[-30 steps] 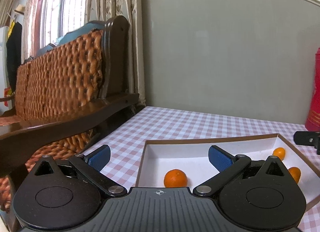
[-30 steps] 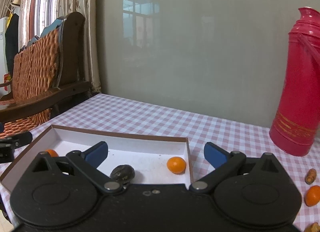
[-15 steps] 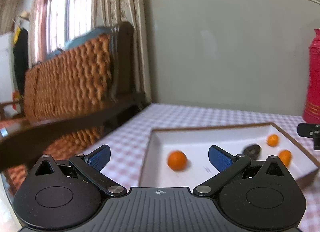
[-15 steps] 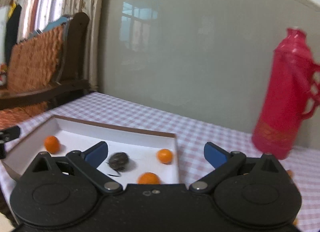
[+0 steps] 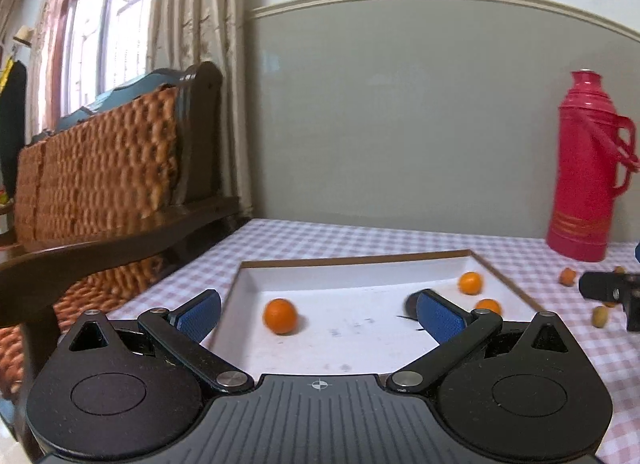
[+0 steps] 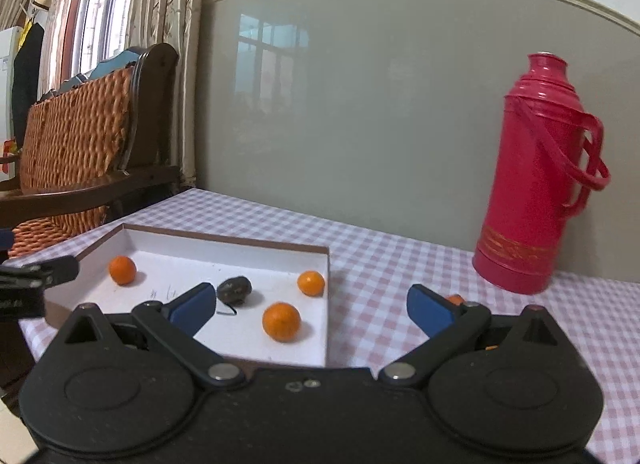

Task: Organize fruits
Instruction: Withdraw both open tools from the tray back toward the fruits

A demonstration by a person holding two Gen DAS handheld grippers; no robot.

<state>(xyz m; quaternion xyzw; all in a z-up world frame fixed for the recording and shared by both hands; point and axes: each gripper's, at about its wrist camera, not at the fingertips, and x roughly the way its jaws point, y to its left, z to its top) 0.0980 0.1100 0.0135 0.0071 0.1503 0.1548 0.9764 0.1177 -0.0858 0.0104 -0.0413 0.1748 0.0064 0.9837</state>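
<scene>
**Fruit sorting, partly complete: both grippers empty above the tray**

The left gripper [image 5: 318,314] and the right gripper [image 6: 308,304] were each spread wide and held nothing. The white tray [image 6: 326,276], brown-rimmed, lay on the checked tablecloth [image 6: 400,260] toward the table's left edge. Inside it were three small oranges: one near the tray's left wall [image 6: 123,269], one in its far right corner [image 6: 311,283], and one along its right wall nearer the camera [image 6: 281,321]. A dark, wrinkled fruit [image 6: 234,289] sat near the tray's centre; its kind could not be told. In the left wrist view, loose fruits remained on the cloth beyond the tray's right wall: a small orange one [image 5: 567,276] and a paler one [image 5: 601,316], with others too small to identify. The right wrist view showed another orange piece [image 6: 455,298] partly hidden behind the right finger. A red thermos [image 6: 538,176] stood near the table's far edge. Judged from this layout, roughly half the fruit was collected; the pieces on the cloth were still to be moved.
</scene>
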